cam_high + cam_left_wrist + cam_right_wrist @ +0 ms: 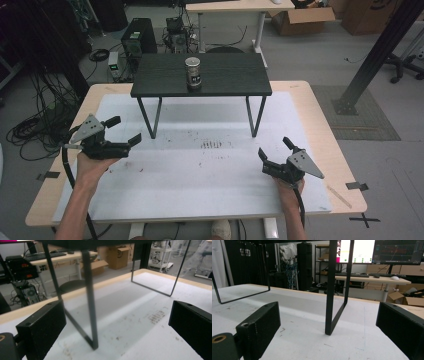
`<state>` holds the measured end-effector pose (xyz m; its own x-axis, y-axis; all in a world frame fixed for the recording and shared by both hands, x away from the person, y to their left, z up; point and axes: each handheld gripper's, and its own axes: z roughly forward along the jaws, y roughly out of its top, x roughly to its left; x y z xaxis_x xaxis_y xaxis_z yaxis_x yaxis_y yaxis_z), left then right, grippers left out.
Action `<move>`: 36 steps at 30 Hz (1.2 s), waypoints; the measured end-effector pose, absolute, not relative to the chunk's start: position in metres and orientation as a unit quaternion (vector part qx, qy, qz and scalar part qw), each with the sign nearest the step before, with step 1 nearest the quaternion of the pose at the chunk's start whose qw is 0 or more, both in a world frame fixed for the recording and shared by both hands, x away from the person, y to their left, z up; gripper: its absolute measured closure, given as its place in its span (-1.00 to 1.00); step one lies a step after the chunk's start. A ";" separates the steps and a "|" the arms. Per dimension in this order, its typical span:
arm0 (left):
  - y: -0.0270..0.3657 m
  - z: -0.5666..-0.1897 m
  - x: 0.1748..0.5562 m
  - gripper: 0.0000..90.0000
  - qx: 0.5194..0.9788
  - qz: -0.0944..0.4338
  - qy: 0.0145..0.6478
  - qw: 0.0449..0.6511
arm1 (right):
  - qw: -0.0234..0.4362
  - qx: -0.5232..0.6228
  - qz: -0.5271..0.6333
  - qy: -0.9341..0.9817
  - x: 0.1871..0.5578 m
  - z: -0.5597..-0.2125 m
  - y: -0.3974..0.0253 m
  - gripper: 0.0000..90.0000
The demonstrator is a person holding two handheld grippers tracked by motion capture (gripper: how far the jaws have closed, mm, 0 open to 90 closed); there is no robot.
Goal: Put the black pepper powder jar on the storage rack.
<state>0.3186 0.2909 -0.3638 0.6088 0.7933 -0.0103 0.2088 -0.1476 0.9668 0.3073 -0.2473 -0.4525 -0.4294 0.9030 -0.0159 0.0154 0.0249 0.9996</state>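
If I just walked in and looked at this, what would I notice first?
Probably the little black table standing on top of the big white-covered table, with a shiny can sitting alone in the middle of its top. Next you would spot the two black claws held low near the front edge, the left claw and the right claw, both wide open and holding nothing.

Both forearms are bare, no sleeves. Each hand holds a black gripper: the left gripper (123,130) and right gripper (275,148) each carry a grey three-cornered plate with small dark holes and trail a black cable. The fingers (41,327) are blocky, matte black, with screw holes on top.
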 end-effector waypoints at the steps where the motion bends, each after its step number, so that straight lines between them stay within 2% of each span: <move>1: 0.291 -0.364 0.319 -0.96 0.709 0.266 0.353 0.549 | 0.378 0.378 0.587 0.608 0.307 -0.452 -0.247 -0.88; 11: 0.317 -0.403 0.302 -0.96 0.691 0.270 0.364 0.563 | 0.378 0.377 0.587 0.608 0.307 -0.452 -0.247 -0.88; 21: 0.346 -0.432 0.279 -0.96 0.644 0.290 0.383 0.595 | 0.379 0.377 0.586 0.609 0.307 -0.452 -0.247 -0.88; 36: 0.347 -0.454 0.264 -0.95 0.624 0.325 0.368 0.608 | 0.380 0.376 0.585 0.610 0.307 -0.452 -0.247 -0.88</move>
<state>0.2644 0.3475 -0.4537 0.5179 0.8544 -0.0428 0.0648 0.0108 0.9978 0.3069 -0.2465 -0.4525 -0.4284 0.9033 -0.0237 0.0132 0.0324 0.9994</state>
